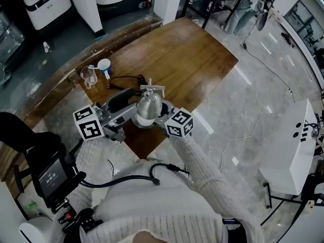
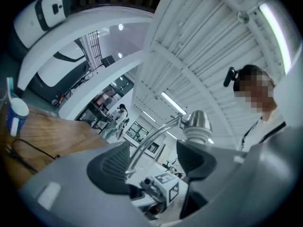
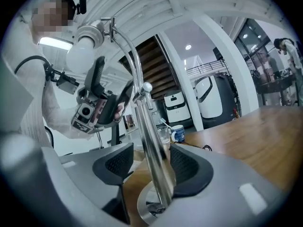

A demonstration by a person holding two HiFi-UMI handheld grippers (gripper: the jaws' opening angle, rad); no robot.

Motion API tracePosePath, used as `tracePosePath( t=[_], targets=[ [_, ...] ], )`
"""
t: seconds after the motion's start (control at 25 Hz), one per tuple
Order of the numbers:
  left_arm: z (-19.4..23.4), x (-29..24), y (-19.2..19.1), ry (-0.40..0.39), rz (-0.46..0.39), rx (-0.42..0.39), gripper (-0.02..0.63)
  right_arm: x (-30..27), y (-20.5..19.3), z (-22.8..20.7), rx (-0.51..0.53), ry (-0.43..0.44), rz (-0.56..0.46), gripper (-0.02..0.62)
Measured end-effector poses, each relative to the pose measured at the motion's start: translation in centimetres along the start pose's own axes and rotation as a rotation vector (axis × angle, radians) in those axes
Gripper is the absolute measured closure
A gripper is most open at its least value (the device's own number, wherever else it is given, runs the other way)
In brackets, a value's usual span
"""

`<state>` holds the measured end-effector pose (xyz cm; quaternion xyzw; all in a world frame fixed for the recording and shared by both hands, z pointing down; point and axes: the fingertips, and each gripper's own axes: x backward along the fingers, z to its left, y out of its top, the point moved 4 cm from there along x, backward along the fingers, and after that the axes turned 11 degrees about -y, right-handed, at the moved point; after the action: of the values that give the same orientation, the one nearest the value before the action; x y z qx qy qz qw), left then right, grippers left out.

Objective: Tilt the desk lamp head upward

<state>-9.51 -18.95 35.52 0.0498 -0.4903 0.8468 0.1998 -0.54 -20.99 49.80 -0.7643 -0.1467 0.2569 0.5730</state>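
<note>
Lamp neck (image 2: 147, 136) sits between left gripper's (image 2: 152, 151) spread fingers (image 2: 110, 167), lamp stem (image 3: 147, 126) between right gripper's (image 3: 150, 151) spread fingers (image 3: 113, 164).

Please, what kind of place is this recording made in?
Probably a big lab or workshop hall, not a home: white machines stand beyond the wooden desk, and a loose cable runs across the polished stone floor.

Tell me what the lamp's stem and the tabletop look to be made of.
Lamp stem: likely polished metal, silvery with mirror-like reflections along it.
Tabletop: wood or wood veneer, brown with streaky grain and a satin sheen; which one cannot be told.
</note>
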Motion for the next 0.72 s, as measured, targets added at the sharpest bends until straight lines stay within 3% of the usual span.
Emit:
tracePosePath(
  t=[0.24, 0.32, 0.44, 0.6, 0.72],
  targets=[
    [-1.5, 2.2, -4.7, 0.189, 0.093, -0.100, 0.317, 4.8, 1.5, 0.9, -0.008, -0.079, -0.087, 0.347],
    [-1.3, 2.5, -6.6, 0.264, 0.144, -0.151, 0.363, 6.0, 2.0, 2.0, -0.005, -0.108, -0.099, 0.356],
    [-1.6, 2.1, -9.0, 0.322, 0.212, -0.201, 0.448, 7.1, 2.4, 4.2, 0.002, -0.153, -0.092, 0.428],
    [-2.5, 1.5, -10.8, 0.365, 0.196, -0.209, 0.536, 8.2, 2.7, 6.0, -0.024, -0.251, -0.108, 0.473],
    [-2.2, 1.8, -11.2, 0.462, 0.168, -0.248, 0.598, 8.4, 2.2, 6.4, -0.036, -0.303, -0.099, 0.542]
  ],
)
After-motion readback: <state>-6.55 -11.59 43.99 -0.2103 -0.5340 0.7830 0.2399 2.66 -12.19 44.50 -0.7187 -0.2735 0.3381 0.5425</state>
